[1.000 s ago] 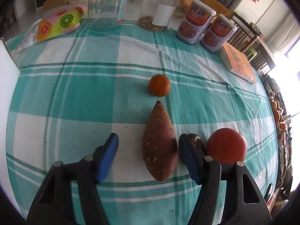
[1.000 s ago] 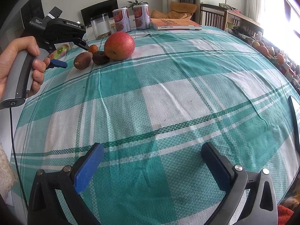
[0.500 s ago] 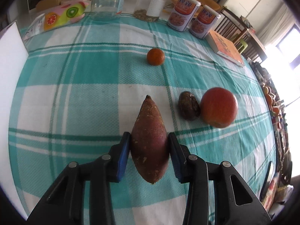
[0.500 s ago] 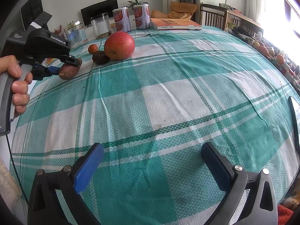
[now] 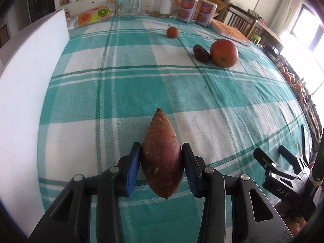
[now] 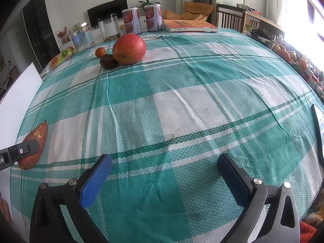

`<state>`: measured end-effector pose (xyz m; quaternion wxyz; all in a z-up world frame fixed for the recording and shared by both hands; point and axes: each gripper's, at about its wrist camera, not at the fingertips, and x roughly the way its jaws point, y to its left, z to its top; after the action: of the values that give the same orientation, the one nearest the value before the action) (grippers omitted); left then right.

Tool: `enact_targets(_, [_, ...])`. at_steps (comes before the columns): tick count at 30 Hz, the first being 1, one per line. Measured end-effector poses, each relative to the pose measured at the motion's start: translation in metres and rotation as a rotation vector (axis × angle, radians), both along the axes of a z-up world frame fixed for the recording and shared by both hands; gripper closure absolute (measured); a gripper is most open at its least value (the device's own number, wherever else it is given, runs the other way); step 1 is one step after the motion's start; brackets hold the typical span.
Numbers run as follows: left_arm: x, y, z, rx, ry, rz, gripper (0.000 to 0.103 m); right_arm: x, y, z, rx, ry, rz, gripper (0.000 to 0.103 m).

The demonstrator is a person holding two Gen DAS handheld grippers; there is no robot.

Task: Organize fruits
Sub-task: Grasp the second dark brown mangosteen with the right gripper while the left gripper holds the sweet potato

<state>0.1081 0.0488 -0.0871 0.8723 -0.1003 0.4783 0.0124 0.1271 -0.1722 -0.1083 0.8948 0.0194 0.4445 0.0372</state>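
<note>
A reddish-brown sweet potato (image 5: 162,158) lies on the checked tablecloth between the blue pads of my left gripper (image 5: 161,147). The jaws are opening, and the pads stand close beside its flanks without pressing. In the right wrist view the sweet potato (image 6: 33,141) rests at the table's near left, partly under a left finger (image 6: 20,151). Far off sit a red apple (image 5: 223,53), a dark wrinkled fruit (image 5: 201,53) touching it, and a small orange (image 5: 172,32). My right gripper (image 6: 164,160) hangs open over bare cloth, nothing between its fingers.
A white board (image 5: 30,81) stands along the table's left edge. At the far end are a glass jar (image 5: 128,1), a second jar (image 5: 162,5), two cans (image 5: 195,9), a book (image 5: 228,31) and a fruit-print packet (image 5: 93,17). A dark flat object (image 6: 318,125) lies at the right edge.
My left gripper shut on the sweet potato and carried it toward the near left of the table, away from the other fruit; its pads now stand slightly wider. The right gripper has kept still.
</note>
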Motion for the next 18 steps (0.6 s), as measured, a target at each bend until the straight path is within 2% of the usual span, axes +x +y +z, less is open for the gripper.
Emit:
enact_targets(1, [0.000, 0.001, -0.001, 0.010, -0.014, 0.002, 0.045, 0.000, 0.000, 0.000, 0.000, 0.000, 0.000, 0.000])
enact_targets(2, [0.002, 0.001, -0.002, 0.023, -0.019, 0.013, 0.031, 0.000, 0.000, 0.000, 0.000, 0.000, 0.000, 0.000])
enact_targets(7, [0.003, 0.008, -0.015, 0.034, -0.034, 0.049, 0.025, 0.000, 0.000, 0.000, -0.004, 0.001, 0.000, 0.000])
enact_targets(13, [-0.002, -0.008, -0.021, 0.204, -0.093, 0.012, 0.019, -0.001, 0.001, -0.001, -0.012, 0.003, 0.005, 0.000])
enact_targets(18, [-0.001, -0.003, -0.023, 0.186, -0.085, 0.027, 0.014, -0.001, 0.000, 0.000, 0.004, -0.002, 0.007, 0.000])
